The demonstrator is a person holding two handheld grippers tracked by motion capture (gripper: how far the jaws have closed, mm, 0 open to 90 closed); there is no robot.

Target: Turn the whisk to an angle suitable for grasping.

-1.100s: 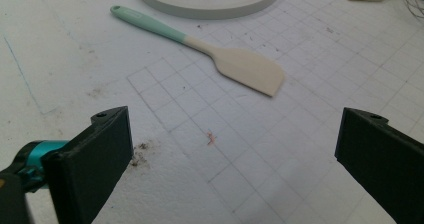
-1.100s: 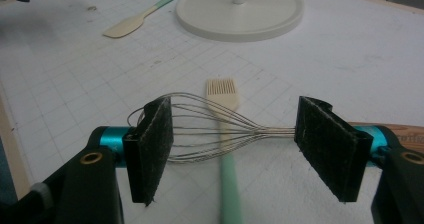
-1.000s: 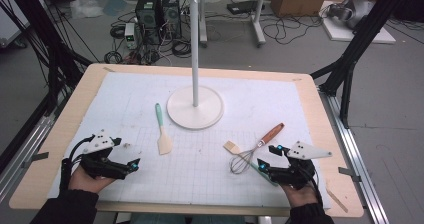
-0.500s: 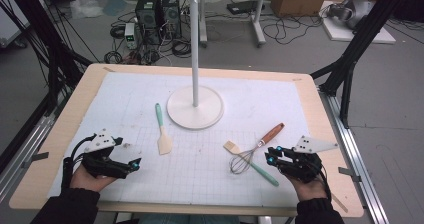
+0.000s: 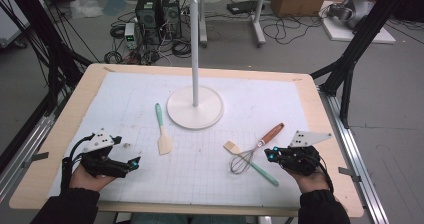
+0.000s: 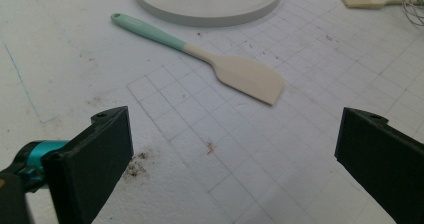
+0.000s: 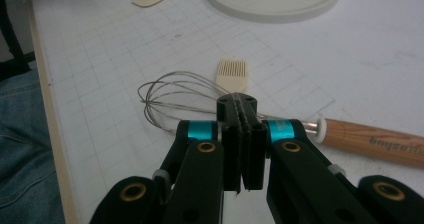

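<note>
My right gripper (image 7: 242,134) has just closed, jaws pressed together on nothing, just beside the whisk (image 5: 252,155) lying on the mat, while my left gripper (image 6: 235,149) sits wide open and empty near the spatula (image 6: 215,64).

Stand base (image 5: 194,107) sits mid-table w/ its pole (image 5: 194,44) rising straight up, blocking any straight pass across the centre. Spatula (image 5: 161,130) lies just left of the base, apart from it. Whisk (image 5: 255,150) and brush (image 5: 249,161) cross each other at right-front, touching, right by the right gripper (image 5: 271,154). Open mat (image 5: 200,169) btw spatula and whisk, wide enough to pass. Bare mat ahead of left gripper (image 5: 134,163) too.
</note>
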